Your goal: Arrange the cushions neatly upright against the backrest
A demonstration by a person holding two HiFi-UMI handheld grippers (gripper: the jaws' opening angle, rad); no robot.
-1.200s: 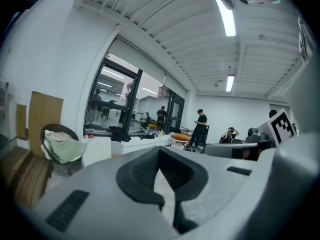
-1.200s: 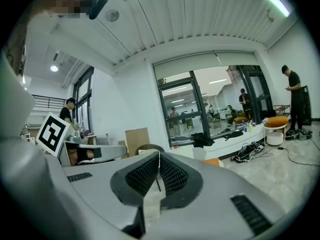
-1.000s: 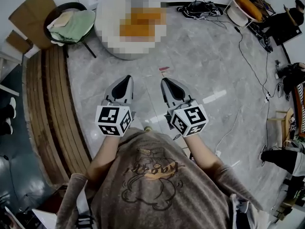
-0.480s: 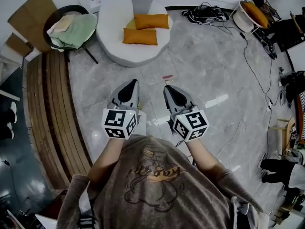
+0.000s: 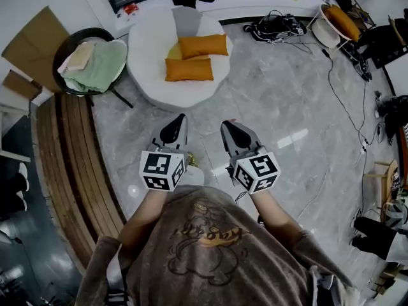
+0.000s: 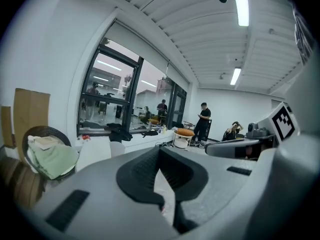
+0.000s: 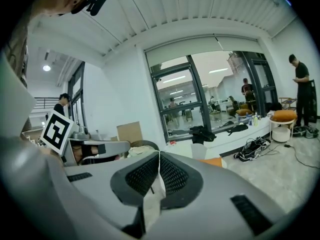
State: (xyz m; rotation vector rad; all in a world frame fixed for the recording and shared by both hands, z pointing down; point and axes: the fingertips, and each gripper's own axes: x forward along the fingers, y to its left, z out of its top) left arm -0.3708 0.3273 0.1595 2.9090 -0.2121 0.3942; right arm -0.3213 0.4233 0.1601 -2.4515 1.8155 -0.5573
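Note:
Two orange cushions (image 5: 203, 45) (image 5: 189, 69) lie flat on a round white seat (image 5: 153, 75) ahead of me. A grey cushion (image 5: 186, 23) stands at the seat's back, and a yellow one (image 5: 172, 51) peeks out beside the orange pair. My left gripper (image 5: 179, 117) and right gripper (image 5: 229, 125) are held side by side over the marble floor, well short of the seat. Both are shut with nothing between the jaws. In the right gripper view, a bit of orange cushion (image 7: 212, 161) shows past the closed right gripper (image 7: 159, 153). The left gripper (image 6: 160, 149) shows its pads meeting.
A black round chair with green cloth (image 5: 95, 59) stands left of the seat, with cardboard (image 5: 35, 40) behind it. A curved wooden step (image 5: 70, 164) runs along the left. Cables (image 5: 277, 24) and a white basket (image 5: 335, 18) lie at the back right. People (image 6: 202, 121) stand far off.
I have walked toward the white seat, which now sits lower and nearer in the head view. Both grippers moved forward with me and stayed shut.

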